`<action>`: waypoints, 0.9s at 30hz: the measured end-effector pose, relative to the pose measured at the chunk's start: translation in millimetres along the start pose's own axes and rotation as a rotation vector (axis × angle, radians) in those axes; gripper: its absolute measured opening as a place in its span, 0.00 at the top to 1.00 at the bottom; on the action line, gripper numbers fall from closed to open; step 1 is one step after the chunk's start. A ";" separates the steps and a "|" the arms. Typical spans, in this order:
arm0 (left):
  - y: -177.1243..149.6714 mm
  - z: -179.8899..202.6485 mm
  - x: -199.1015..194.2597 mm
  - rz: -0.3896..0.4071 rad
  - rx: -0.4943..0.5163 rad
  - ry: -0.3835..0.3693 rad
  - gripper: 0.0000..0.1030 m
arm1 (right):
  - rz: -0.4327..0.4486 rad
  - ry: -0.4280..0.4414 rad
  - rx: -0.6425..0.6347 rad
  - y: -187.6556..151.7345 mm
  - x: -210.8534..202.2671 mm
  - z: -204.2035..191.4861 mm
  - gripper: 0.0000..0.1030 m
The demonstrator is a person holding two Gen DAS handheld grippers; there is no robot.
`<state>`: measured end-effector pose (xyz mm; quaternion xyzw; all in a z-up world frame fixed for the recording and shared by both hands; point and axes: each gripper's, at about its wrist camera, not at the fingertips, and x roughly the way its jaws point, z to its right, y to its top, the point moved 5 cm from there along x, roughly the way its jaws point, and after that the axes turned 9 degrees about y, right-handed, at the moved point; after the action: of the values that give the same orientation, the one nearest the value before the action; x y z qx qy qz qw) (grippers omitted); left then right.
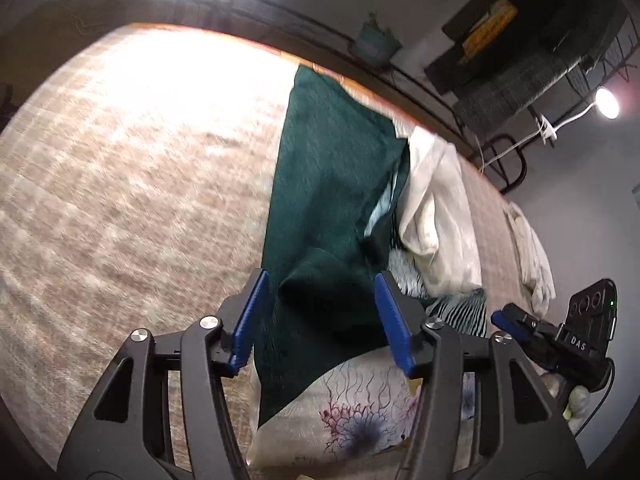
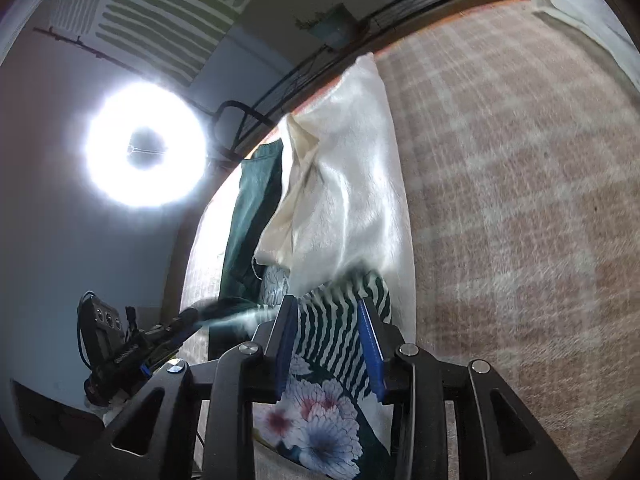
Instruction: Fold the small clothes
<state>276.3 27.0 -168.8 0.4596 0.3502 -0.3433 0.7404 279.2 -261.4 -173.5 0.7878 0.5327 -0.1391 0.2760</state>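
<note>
A dark green cloth lies stretched over the plaid blanket. My left gripper is open, its blue fingers on either side of a raised fold of the green cloth, just above it. A cream satin garment lies crumpled to its right, also seen in the right wrist view. A green-and-white striped floral cloth lies between the fingers of my open right gripper. A white cloth with a coral print lies under the green cloth's near edge. The right gripper also shows in the left view.
The plaid blanket covers the bed. Another cream garment lies further right. A ring light glares at the left; a metal bed rail and a small lamp stand beyond the far edge.
</note>
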 end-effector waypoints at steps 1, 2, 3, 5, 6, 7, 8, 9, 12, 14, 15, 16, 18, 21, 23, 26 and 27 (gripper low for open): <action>1.9 -0.5 -1.5 0.005 0.000 0.000 0.46 | 0.004 0.003 -0.003 1.1 -0.7 -1.4 0.67; 3.5 -0.9 -2.7 0.011 0.003 0.002 0.46 | 0.007 -0.001 -0.007 1.8 -1.4 -1.9 0.67; 4.9 -1.4 -4.3 0.020 0.006 0.012 0.46 | 0.009 -0.014 -0.019 2.4 -2.0 -2.9 0.67; 6.5 -2.3 -6.3 0.034 0.013 0.023 0.46 | 0.010 -0.031 -0.034 3.2 -3.3 -3.8 0.67; 6.7 -2.2 -6.7 0.035 0.018 0.028 0.46 | 0.011 -0.036 -0.039 3.8 -3.5 -4.2 0.67; 7.1 -1.9 -6.6 0.036 0.023 0.034 0.46 | 0.013 -0.042 -0.044 4.9 -3.7 -4.7 0.67; 7.8 -1.5 -6.0 0.035 0.027 0.042 0.46 | 0.015 -0.049 -0.050 5.7 -4.5 -5.0 0.67; 9.2 -1.5 -5.0 0.035 0.032 0.053 0.46 | 0.018 -0.059 -0.059 7.1 -5.1 -5.6 0.67; 14.2 -1.6 -4.9 0.046 0.041 0.068 0.46 | 0.026 -0.092 -0.095 13.5 -6.6 -8.3 0.65; 22.1 -0.1 -3.2 0.066 0.067 0.097 0.46 | 0.037 -0.117 -0.120 17.4 -9.5 -8.9 0.64; 24.3 0.1 -2.3 0.072 0.078 0.105 0.46 | 0.039 -0.125 -0.128 19.9 -9.4 -9.8 0.64; 28.5 1.4 -0.5 0.078 0.092 0.114 0.46 | 0.041 -0.133 -0.138 23.3 -9.2 -10.3 0.64; 35.8 2.8 4.6 0.087 0.119 0.134 0.46 | 0.040 -0.159 -0.173 29.5 -7.1 -12.0 0.65; 51.5 3.6 18.9 0.084 0.143 0.157 0.46 | 0.022 -0.219 -0.241 40.3 1.0 -14.0 0.66; 62.0 2.1 29.6 0.074 0.145 0.160 0.46 | 0.007 -0.235 -0.259 48.6 7.9 -11.9 0.65; 80.5 0.4 47.1 0.068 0.150 0.166 0.46 | -0.016 -0.245 -0.268 63.6 18.7 -5.3 0.61; 87.0 -0.2 53.3 0.068 0.154 0.171 0.46 | -0.022 -0.251 -0.271 67.5 21.9 -2.7 0.60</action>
<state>376.2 46.9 -175.0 0.5546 0.3688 -0.3034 0.6814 349.5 -262.0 -163.2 0.7140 0.5166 -0.1661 0.4425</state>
